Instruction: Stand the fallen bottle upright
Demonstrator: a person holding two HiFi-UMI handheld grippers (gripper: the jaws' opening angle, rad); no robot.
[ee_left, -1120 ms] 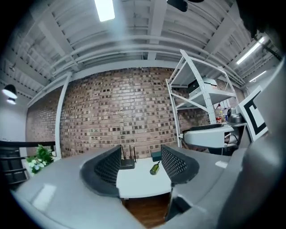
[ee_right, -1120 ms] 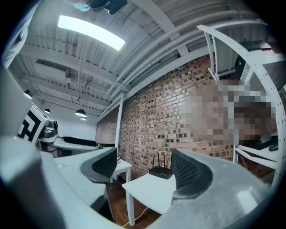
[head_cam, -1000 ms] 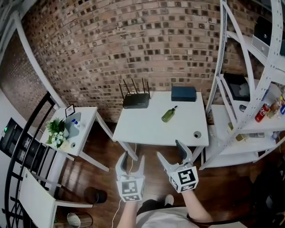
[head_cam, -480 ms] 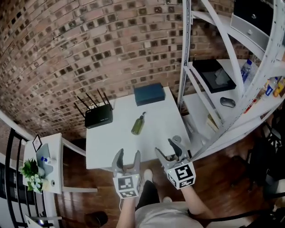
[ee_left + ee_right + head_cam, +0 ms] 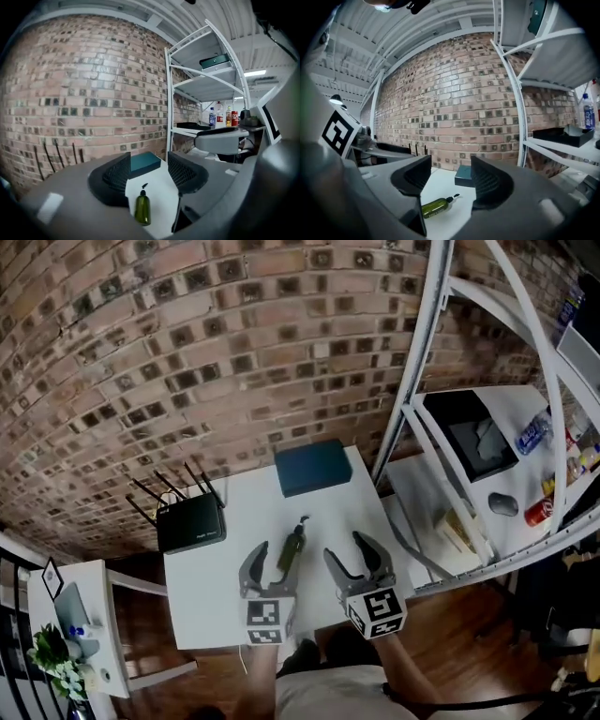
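Observation:
A green bottle [image 5: 292,552] with a black pump top lies on its side in the middle of the white table [image 5: 211,592], top pointing toward the wall. My left gripper [image 5: 270,570] hovers just in front of the bottle's base. Its jaws are closing with nothing between the pads. In the left gripper view the bottle [image 5: 142,210] shows beyond the jaws. My right gripper [image 5: 349,554] hangs to the bottle's right, open and empty. The right gripper view shows the bottle [image 5: 436,206] lying low at the left.
A black router [image 5: 191,521] with antennas sits at the table's back left, and a dark blue box [image 5: 314,467] at the back right. A white metal shelf rack [image 5: 469,484] with bottles and cans stands on the right. The brick wall is behind.
Both grippers have moved forward from over the floor to over the table, ending on either side of the bottle's base. The right jaws have narrowed. The bottle has not moved.

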